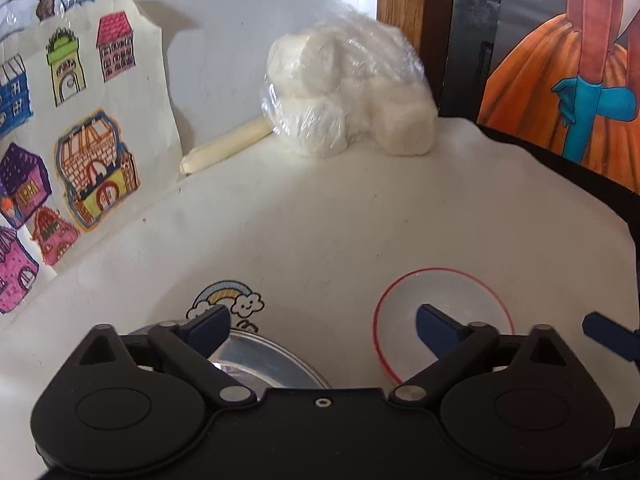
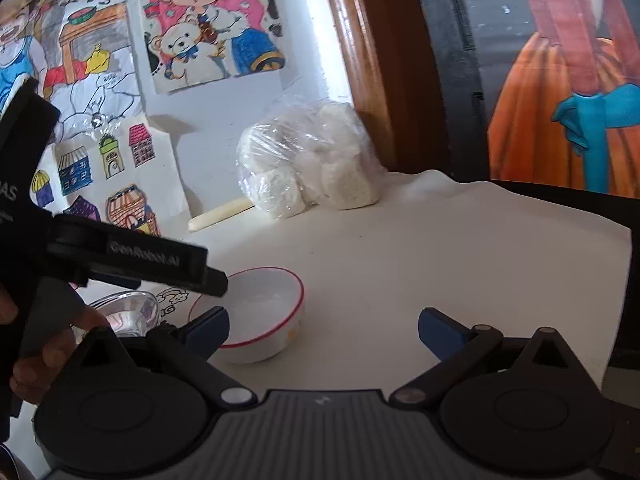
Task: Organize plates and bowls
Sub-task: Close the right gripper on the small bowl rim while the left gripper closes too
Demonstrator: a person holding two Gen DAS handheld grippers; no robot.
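Observation:
A white bowl with a red rim (image 1: 444, 300) (image 2: 260, 312) stands on the white table. A shiny metal bowl (image 1: 264, 360) (image 2: 128, 312) stands just left of it. My left gripper (image 1: 322, 320) is open and empty above both bowls, its left finger over the metal bowl and its right finger over the white bowl. My right gripper (image 2: 324, 326) is open and empty, to the right of the white bowl, its left finger in front of the bowl's rim. The left gripper's body (image 2: 132, 256) shows in the right wrist view.
A clear bag of white blocks (image 1: 348, 92) (image 2: 312, 164) and a rolled white stick (image 1: 224, 148) lie at the back by the wall. Children's drawings (image 1: 72, 128) hang on the wall. The table edge (image 1: 600, 200) runs along the right.

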